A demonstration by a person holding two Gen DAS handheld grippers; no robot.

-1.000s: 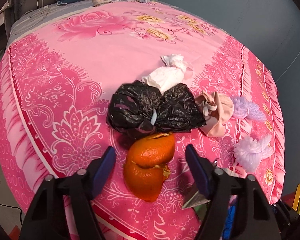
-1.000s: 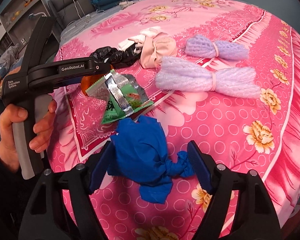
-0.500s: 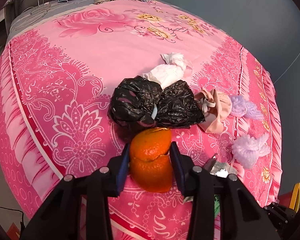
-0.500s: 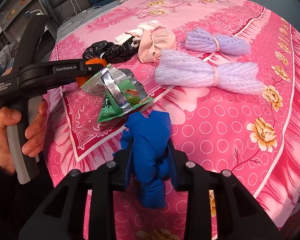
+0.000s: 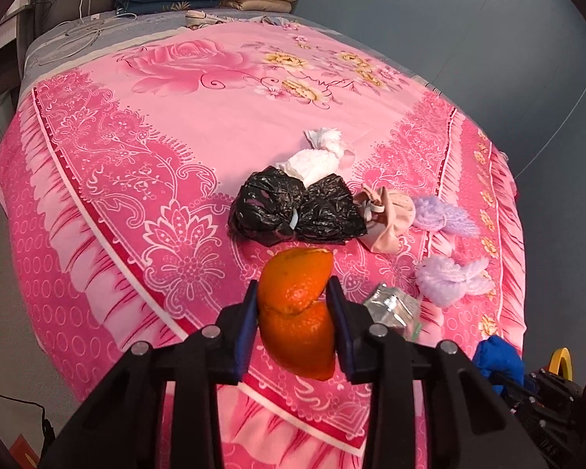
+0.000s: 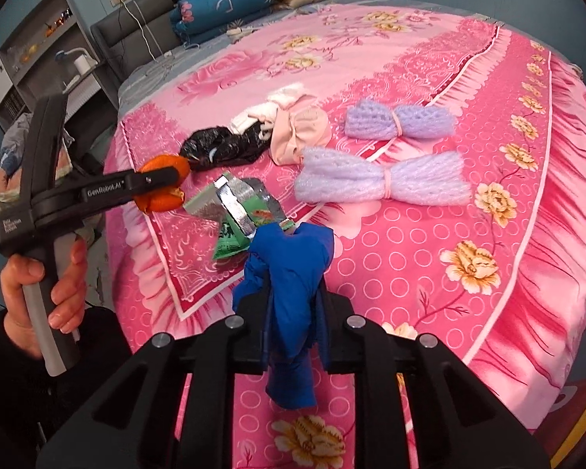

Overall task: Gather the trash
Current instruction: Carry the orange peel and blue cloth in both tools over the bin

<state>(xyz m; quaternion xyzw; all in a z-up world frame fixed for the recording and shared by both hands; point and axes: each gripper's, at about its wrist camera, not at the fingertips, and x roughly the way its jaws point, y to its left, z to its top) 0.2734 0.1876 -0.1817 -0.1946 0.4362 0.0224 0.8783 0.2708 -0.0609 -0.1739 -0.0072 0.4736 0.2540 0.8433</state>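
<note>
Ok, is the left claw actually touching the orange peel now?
Touching. The left wrist view shows the left claw with both blue pads pressed against the sides of the orange peel; the right wrist view shows the peel clamped and clear of the bedspread.

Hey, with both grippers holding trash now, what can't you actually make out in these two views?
- Trash bin: not in either view.
- Black bag contents: opaque plastic, both views.
- Snack wrapper lettering: crumpled, too small, right wrist view.
- Right gripper pads: covered by the blue bag.
- Orange peel underside: hidden, left wrist view.
</note>
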